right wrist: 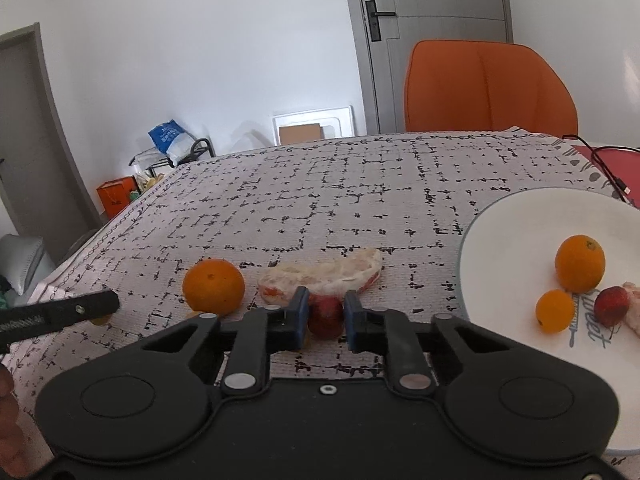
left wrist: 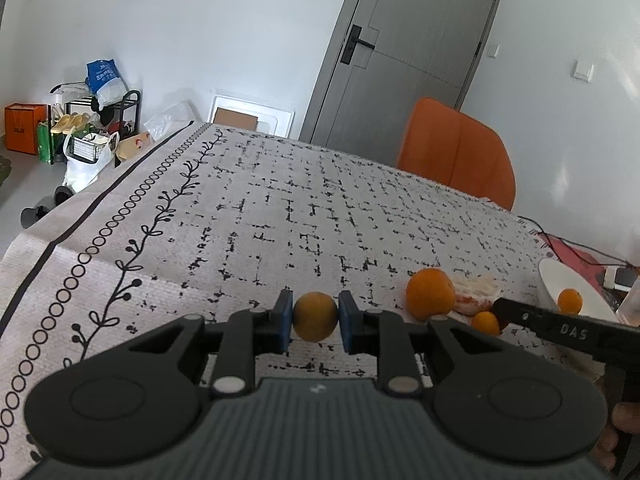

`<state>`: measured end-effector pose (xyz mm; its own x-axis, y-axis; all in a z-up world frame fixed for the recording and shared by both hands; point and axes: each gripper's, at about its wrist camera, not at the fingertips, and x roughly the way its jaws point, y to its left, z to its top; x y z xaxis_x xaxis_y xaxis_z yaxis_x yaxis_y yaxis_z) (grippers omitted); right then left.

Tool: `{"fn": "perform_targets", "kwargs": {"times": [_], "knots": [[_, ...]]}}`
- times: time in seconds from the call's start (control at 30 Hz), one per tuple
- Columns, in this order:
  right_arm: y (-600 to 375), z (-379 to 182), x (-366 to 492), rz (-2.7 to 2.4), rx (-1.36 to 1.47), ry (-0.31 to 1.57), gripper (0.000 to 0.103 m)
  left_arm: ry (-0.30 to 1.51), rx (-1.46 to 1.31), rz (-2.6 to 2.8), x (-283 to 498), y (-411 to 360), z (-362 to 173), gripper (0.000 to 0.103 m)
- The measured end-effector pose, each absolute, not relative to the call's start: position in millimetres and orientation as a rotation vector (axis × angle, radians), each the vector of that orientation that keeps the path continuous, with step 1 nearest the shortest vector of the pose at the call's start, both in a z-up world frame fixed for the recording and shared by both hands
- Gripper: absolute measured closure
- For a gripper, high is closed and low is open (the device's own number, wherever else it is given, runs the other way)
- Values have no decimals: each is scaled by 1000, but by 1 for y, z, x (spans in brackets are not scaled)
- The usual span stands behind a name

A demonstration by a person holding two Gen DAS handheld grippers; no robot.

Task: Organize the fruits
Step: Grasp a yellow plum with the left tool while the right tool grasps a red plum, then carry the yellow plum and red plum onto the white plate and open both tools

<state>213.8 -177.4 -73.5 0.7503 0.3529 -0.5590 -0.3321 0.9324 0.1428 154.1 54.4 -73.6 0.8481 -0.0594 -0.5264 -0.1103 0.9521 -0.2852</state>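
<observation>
Nearest in the left wrist view, the left gripper (left wrist: 315,317), black with blue pads, is clamped on a small round yellow-orange citrus fruit (left wrist: 315,317). The fruit sits squarely between both pads, above the white tablecloth with a broken black grid pattern (left wrist: 280,208). It is nearly spherical, so no long axis can be made out.

In the right wrist view, the right gripper (right wrist: 326,317) is closed on a small dark red fruit (right wrist: 326,317), both blue pads pressing its sides. The fruit is low over the cloth, and whether it touches the cloth cannot be told.

Just beyond the red fruit lies a peeled pale pomelo segment with pink flesh (right wrist: 324,276), a curved crescent. Its long axis runs left to right across the table, the right tip rising away from the camera. To its left, close beside it, rests a large round orange (right wrist: 213,286) with its stem dimple facing up and toward the camera.

To the right stands a white round ceramic plate with printed lettering (right wrist: 520,220). On it are a medium orange (right wrist: 580,264), a smaller orange fruit (right wrist: 556,311) just in front of it, a dark red fruit (right wrist: 611,306) to the right, and a pale pink piece at the frame edge, too cropped to identify.

Farther off, behind the table, stand an orange upholstered chair (right wrist: 488,88) and a grey door with a black handle (right wrist: 420,20).
</observation>
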Motion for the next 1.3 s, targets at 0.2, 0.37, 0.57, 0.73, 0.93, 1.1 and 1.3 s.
{"fn": "perform_targets", "kwargs": {"times": [0.2,0.37,0.57,0.73,0.93,1.1,1.3], "knots": [[-182,-69,206,371,62,599,86,553,-309,16,151,53,-69,81],[-191,-62,196,385,92,577,86,541,-291,13,150,46,-62,81],[-200,-55,187,387,111,553,86,517,-277,19,148,35,-54,81],[-207,-51,181,391,120,539,86,512,-257,9,146,25,-49,81],[-217,-48,176,386,140,521,86,504,-240,-7,143,12,-44,81],[-229,-44,170,371,156,502,86,496,-228,-23,141,1,-40,81],[-243,-43,164,348,165,492,86,492,-215,-47,144,-12,-38,81]]}}
